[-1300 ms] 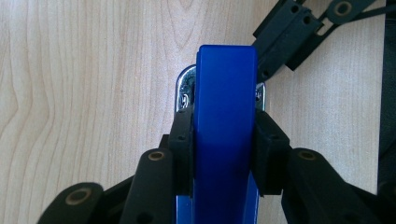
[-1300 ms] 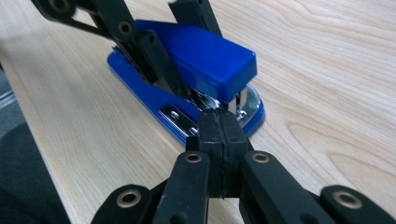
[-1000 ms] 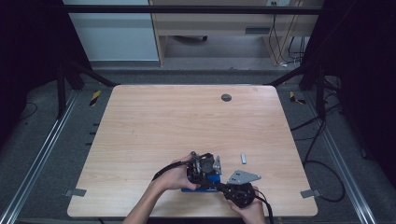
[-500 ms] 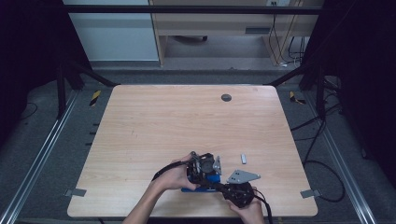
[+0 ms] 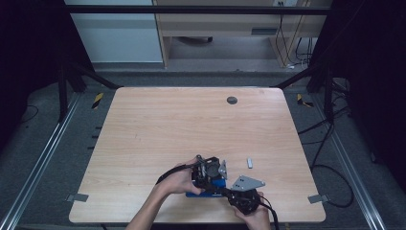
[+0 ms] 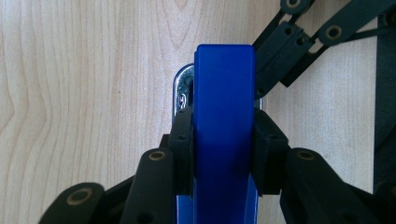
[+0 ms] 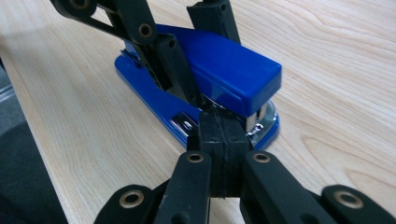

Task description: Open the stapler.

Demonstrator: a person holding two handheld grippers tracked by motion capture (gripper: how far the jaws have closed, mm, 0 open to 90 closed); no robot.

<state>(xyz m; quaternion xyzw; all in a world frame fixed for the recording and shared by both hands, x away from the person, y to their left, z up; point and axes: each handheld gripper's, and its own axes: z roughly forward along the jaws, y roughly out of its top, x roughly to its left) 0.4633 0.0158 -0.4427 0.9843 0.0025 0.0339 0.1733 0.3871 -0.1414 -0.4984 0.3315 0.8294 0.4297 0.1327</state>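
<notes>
Near the front edge of the pale wooden desk [image 5: 143,124], a little right of its middle, the person's left hand [image 5: 178,182] brings in the left claw [image 5: 207,170]. From above it is a dark knot of links and grey plate, and which way its jaws face is hard to make out there. The left gripper view makes it plain: the two black pads [image 6: 183,140] press against either flank of a blue stapler [image 6: 224,135], so this claw is clamped on it across its width. The stapler's top arm runs straight away from the camera, hiding nearly all of what lies under it; a sliver of shiny metal [image 6: 181,91] peeks out at the far left of its nose, and its rear is cut off by the bottom of the picture.

From above, the stapler [image 5: 210,188] shows as a short blue strip on the desk between the two claws, the rest covered by them.

Next comes the right claw [image 5: 227,191], held by the right hand [image 5: 256,218] at the very front edge, the wrist cut off by the frame. In the right gripper view its jaws are pressed together with nothing between them, their tips [image 7: 223,135] at the stapler's nose [image 7: 261,93], just under the raised top arm and over the metal base plate. Whether the tips actually touch it I cannot tell.

Farther right, a small pale object [image 5: 249,162] lies alone on the wood, too small to identify.
</notes>
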